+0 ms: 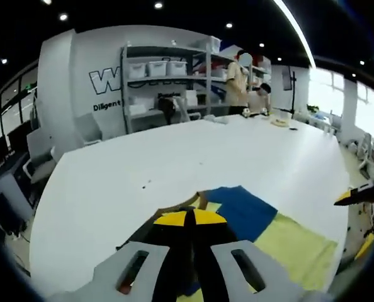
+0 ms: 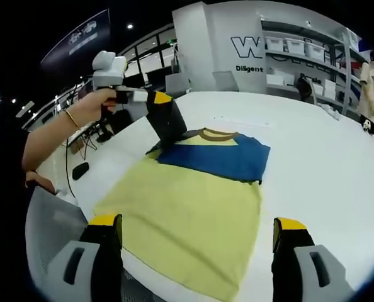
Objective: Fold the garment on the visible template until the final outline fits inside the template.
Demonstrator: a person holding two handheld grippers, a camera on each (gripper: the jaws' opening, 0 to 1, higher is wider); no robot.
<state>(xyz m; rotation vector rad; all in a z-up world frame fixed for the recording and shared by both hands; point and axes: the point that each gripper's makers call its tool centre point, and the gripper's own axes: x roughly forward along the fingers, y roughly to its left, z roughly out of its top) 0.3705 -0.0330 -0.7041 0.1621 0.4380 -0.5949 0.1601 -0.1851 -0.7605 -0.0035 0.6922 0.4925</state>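
Note:
A garment lies flat on the white table (image 2: pixel 313 163), its body yellow (image 2: pixel 187 214), its upper part blue (image 2: pixel 218 157), with a tan collar (image 2: pixel 215 133). My left gripper (image 2: pixel 167 119), held by a hand, sits at the collar-side corner, jaws together on a dark edge of the cloth. In the left gripper view its yellow tips (image 1: pixel 188 218) meet just short of the collar (image 1: pixel 196 202), with the blue part (image 1: pixel 247 214) and yellow part (image 1: pixel 297 245) to the right. My right gripper (image 2: pixel 198 224) hovers open over the yellow hem, nothing between its jaws; it also shows at the edge (image 1: pixel 360 195).
The table's near edge curves under the hem (image 2: pixel 111 251). A person's forearm (image 2: pixel 55 132) reaches in from the left. Shelves with bins (image 1: pixel 168 75) and a standing person (image 1: pixel 237 82) are beyond the table's far end. Chairs (image 1: pixel 39 163) stand along the table's side.

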